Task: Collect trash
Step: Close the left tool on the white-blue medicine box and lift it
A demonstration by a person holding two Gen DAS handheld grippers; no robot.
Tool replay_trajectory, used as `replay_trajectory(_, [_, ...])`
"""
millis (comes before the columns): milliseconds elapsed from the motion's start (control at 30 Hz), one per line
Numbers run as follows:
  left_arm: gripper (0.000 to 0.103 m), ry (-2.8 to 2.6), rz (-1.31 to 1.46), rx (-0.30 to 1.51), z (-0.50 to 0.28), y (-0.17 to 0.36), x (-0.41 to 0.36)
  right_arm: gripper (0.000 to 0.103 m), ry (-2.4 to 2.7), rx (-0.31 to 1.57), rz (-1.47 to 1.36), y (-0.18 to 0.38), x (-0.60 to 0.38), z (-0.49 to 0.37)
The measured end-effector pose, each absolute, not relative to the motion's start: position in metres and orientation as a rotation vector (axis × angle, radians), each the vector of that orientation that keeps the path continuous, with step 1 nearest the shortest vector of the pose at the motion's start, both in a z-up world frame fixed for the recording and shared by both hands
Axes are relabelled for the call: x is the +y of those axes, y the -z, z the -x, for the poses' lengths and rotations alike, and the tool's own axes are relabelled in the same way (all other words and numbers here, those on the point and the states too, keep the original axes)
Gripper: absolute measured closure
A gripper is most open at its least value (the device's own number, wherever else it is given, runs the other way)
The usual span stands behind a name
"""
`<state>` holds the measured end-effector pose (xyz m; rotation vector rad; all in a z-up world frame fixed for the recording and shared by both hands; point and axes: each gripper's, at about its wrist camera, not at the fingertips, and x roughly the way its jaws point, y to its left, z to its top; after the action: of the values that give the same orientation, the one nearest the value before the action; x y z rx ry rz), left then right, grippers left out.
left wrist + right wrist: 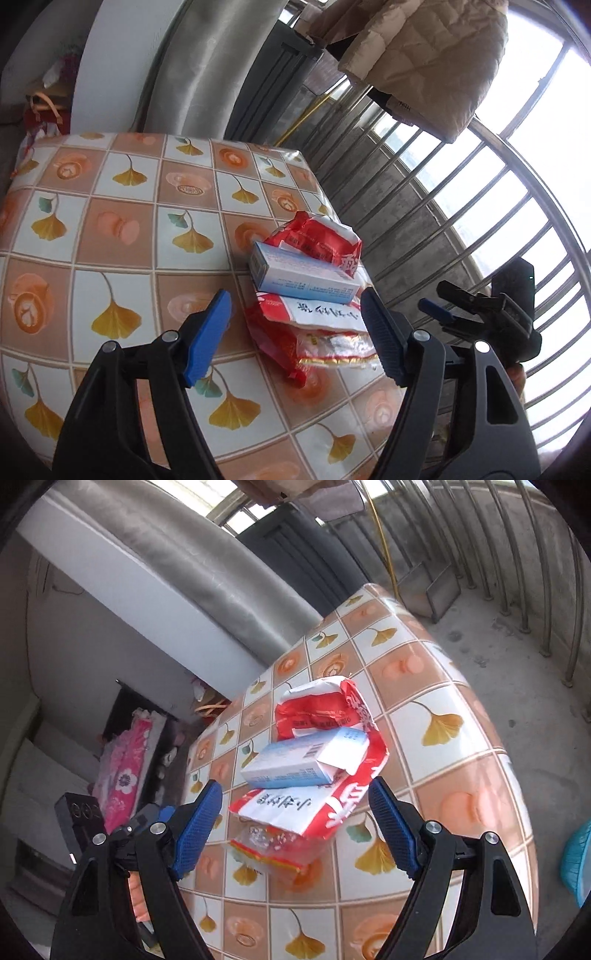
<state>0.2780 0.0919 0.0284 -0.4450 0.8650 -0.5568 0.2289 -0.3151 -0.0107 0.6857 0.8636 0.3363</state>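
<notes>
Trash pile (310, 291) near bench (110, 229) edge, framed by left tool (295, 332) and right tool (295, 823), both wide open, empty (box (295, 764) loose on top; liable to slide off if nudged).

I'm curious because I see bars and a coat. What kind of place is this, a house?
Probably a home's enclosed balcony: metal window bars over a bare concrete floor, a padded coat hanging up, and a table with a patterned cloth.

Daylight floods in through the barred window (480, 206), blown out white. I see glare on the table (110, 206) cloth, strong fisheye bending, dark corners; right view's lower left slightly blurred.
</notes>
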Motion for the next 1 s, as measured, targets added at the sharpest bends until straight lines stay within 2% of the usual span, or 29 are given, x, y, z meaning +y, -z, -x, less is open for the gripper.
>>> replay_trajectory(167, [0.048,0.574,0.522,0.981,-0.331,-0.004,0.074,0.04,-0.323,1.001,-0.798,0.039,-0.309,-0.286])
replay_trajectory(333, [0.056,0.543,0.48,1.096,-0.371,0.027,0.052,0.045,-0.297,1.097,-0.815,0.069,-0.299,-0.321])
replay_trajectory(433, [0.063,0.565,0.509,1.15,-0.383,0.043,0.043,0.056,-0.316,1.138,-0.839,0.08,-0.295,-0.329])
replay_trajectory(700, [0.065,0.615,0.564,1.109,-0.373,0.033,0.05,0.063,-0.364,1.116,-0.777,0.067,-0.283,-0.328])
replay_trajectory(1000, [0.065,0.646,0.546,0.978,-0.315,-0.016,0.095,0.063,-0.466,1.102,-0.706,0.035,-0.25,-0.313])
